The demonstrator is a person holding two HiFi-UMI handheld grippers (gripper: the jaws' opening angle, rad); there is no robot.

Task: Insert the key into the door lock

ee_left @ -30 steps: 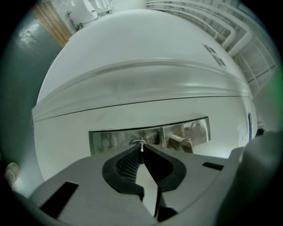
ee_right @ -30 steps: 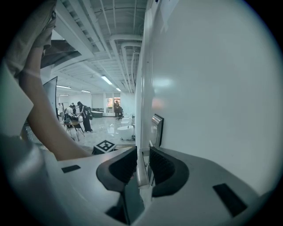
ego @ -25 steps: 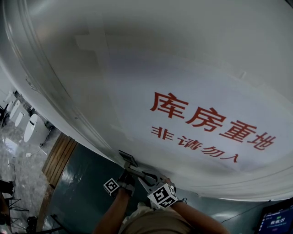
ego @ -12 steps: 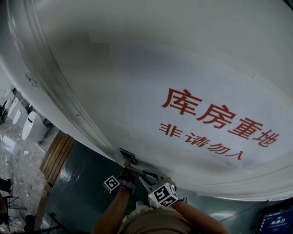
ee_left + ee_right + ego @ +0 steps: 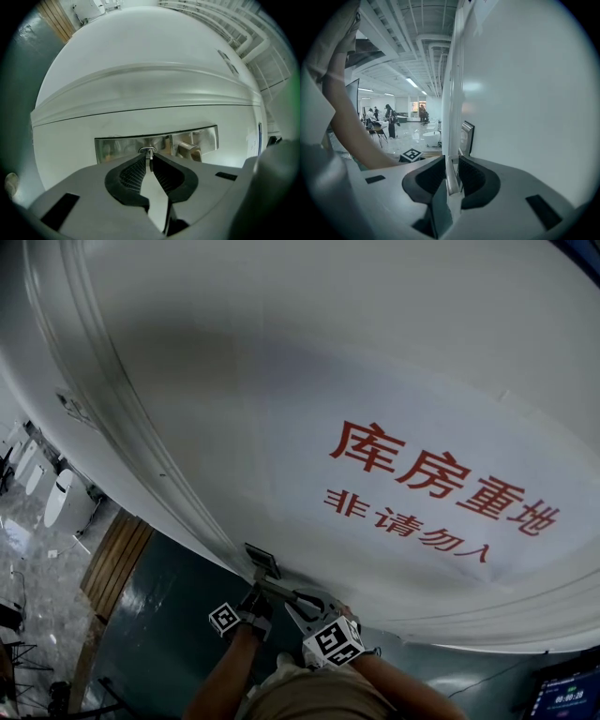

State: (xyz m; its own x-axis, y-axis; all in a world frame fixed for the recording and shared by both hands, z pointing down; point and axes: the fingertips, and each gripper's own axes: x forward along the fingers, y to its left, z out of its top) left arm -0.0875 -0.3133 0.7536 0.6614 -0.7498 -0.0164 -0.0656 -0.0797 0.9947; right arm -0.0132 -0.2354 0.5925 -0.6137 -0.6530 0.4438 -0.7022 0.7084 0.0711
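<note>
Looks like the line-up step: the left gripper [image 5: 149, 160] has its fingers clenched on the key [image 5: 148, 151], with the key's end right at the lock plate [image 5: 117, 146] on the door [image 5: 281, 381]. Can't tell if it's in the keyhole yet. The right gripper [image 5: 451, 165] has its fingers clamped round the handle [image 5: 451, 182], and the next move probably needs a straight, gentle push with the key square to the slot.

Head view: down along door [image 5: 281, 381], close.
Left gripper view: facing lock plate [image 5: 157, 143], near.
Right gripper view: edgewise along door.
Shared: lock plate.
</note>
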